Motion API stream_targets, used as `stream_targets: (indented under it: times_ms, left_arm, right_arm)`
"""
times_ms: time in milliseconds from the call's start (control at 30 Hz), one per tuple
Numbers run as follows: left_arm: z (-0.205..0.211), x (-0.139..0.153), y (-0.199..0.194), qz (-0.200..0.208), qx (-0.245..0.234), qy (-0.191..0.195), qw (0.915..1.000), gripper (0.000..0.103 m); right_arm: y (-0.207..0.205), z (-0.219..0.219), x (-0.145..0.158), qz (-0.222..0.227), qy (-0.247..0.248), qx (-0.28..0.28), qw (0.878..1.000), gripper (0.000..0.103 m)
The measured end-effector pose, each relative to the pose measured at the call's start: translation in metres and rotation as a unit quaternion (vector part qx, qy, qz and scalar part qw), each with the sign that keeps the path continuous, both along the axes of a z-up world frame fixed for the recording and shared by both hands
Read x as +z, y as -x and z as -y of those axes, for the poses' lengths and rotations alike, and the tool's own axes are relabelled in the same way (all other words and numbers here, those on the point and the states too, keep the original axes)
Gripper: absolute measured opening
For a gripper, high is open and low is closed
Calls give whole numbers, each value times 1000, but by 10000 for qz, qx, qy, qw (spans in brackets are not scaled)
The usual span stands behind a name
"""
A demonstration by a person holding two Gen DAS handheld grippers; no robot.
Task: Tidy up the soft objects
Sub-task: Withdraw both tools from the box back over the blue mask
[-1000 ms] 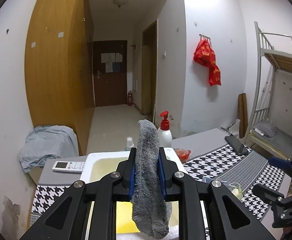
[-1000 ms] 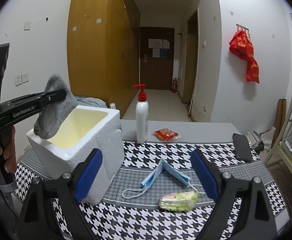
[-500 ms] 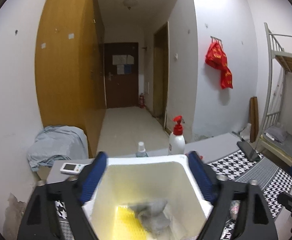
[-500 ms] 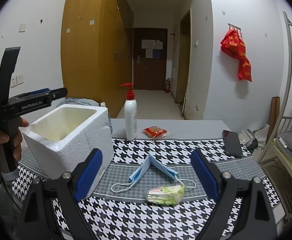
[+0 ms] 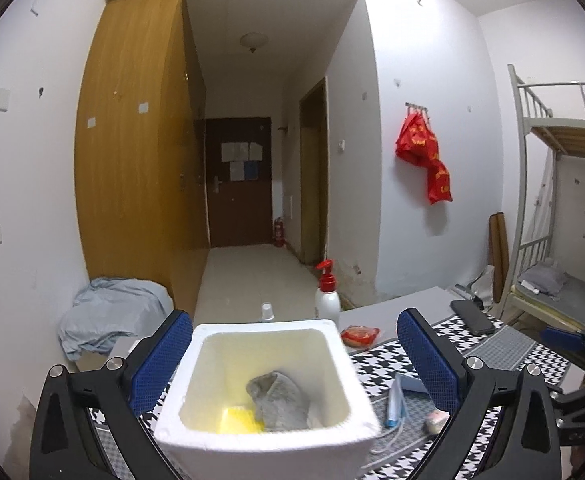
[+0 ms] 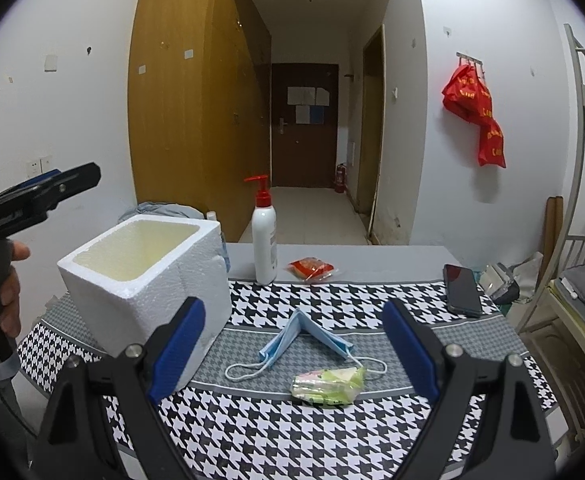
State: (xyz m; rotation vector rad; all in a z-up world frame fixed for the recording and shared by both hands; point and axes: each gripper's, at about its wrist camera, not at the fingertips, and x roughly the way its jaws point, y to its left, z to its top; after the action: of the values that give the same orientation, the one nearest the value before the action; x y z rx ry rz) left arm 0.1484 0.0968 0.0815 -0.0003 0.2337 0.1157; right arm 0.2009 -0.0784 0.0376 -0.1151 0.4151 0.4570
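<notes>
At the far left of the right wrist view, a bare hand (image 6: pixel 6 300) grips the black handle of the left tongs (image 5: pixel 292 364), which are raised above the white foam box (image 6: pixel 148 280). In the left wrist view these tongs are spread wide with nothing between their blue pads, one on each side of the box's open mouth. The lettering on the tongs' body is too blurred to read. Inside the box, the grey sock (image 5: pixel 280 402) lies crumpled on the bottom, beside a yellow patch (image 5: pixel 238 420). The box stands near the left edge of the surface (image 6: pixel 332 420), which is covered by a black-and-white houndstooth cloth.

To the right of the box, a white pump bottle (image 6: pixel 263 236) with a red top stands upright on the bare grey strip at the back, with a red snack packet (image 6: pixel 310 268) just beside it. In front, on open cloth, a blue face mask (image 6: pixel 304 336) lies folded in a tent shape, its ear loops trailing, and a green-and-white tissue pack (image 6: pixel 326 384) lies touching one loop; its print is unreadable. The right tongs (image 6: pixel 294 352) are released, their pads wide apart and framing the mask and the tissue pack from the near side. Farther right, a dark phone (image 6: pixel 461 290) lies flat close to the surface's right edge, well apart from the mask.
</notes>
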Motion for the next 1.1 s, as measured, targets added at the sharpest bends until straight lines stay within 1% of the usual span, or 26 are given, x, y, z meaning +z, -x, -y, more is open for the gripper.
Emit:
stream_targets:
  times_ms: [367, 600, 733, 900, 967, 1100]
  left_arm:
    - [31, 5, 40, 202, -13, -143, 9997, 102]
    - [42, 6, 62, 348, -106, -61, 9993, 102]
    - [48, 2, 73, 402, -159, -113, 9990, 102]
    - [55, -7, 84, 429, -274, 24, 9987, 102]
    - [60, -12, 87, 421, -331, 24, 9986, 102]
    - [66, -21, 93, 465, -282, 26, 9985, 102]
  right_arm:
    - [27, 22, 11, 209, -113, 98, 9997, 93]
    - [47, 37, 16, 345, -172, 65, 9992, 96]
    - [56, 44, 17, 389, -180, 55, 9991, 96]
    - [67, 52, 16, 465, -232, 62, 9986, 96]
    - [70, 55, 14, 460, -275, 58, 9985, 96]
    - [75, 60, 9, 470, -288, 16, 9985, 97]
